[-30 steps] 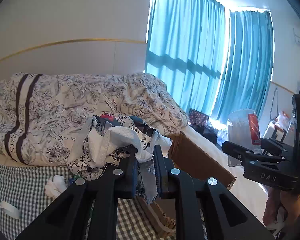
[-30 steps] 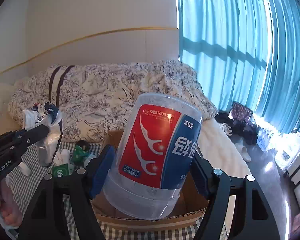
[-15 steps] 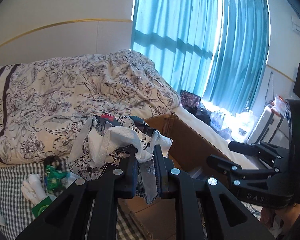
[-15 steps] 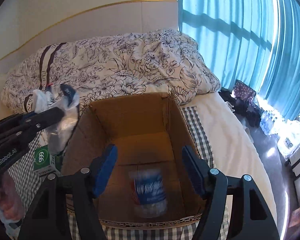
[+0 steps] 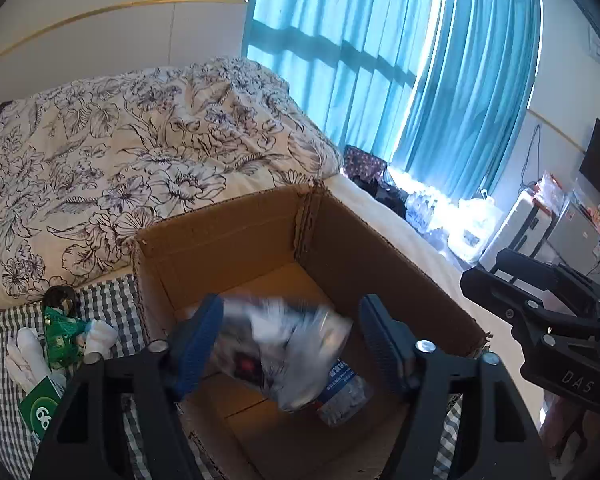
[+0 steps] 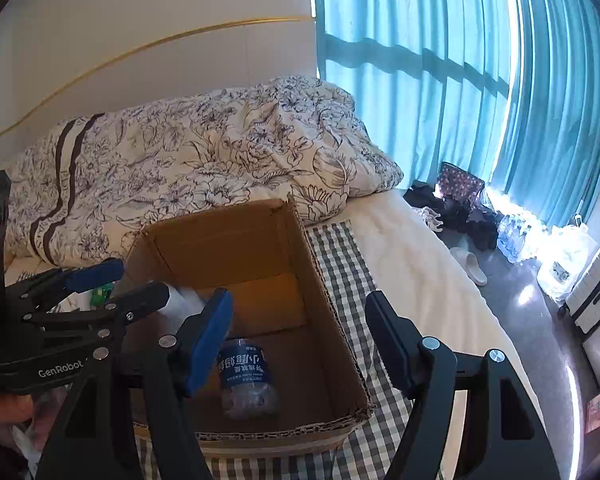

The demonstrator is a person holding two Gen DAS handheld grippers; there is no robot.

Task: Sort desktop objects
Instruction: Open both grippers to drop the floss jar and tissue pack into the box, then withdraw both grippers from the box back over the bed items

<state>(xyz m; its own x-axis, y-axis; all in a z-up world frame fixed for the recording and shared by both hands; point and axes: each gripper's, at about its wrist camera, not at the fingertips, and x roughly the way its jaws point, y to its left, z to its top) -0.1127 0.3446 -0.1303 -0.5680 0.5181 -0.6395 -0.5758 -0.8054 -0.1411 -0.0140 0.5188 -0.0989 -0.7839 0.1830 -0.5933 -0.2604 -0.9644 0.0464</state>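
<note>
Above the cardboard box [image 5: 236, 240] on the checked cloth, left gripper [image 5: 290, 342] spread wide, blurred crumpled bag [image 5: 276, 348] between its fingers over the bottle [image 6: 246, 380] on the box floor; right gripper [image 6: 300, 334] likewise released, empty.

cardboard box [image 6: 332, 344] open-topped, bottle [image 6: 246, 380] on its floor, walls around

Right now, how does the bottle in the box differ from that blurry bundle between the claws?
The bottle lies sharp on the box floor; the bundle is smeared with blur between the open left gripper fingers. The bottle is clear plastic with a blue label; the bundle looks whitish and crumpled, with a red spot. The bottle sits lower; the bundle overlaps it from above. Neither is gripped, and both are within the box.
</note>
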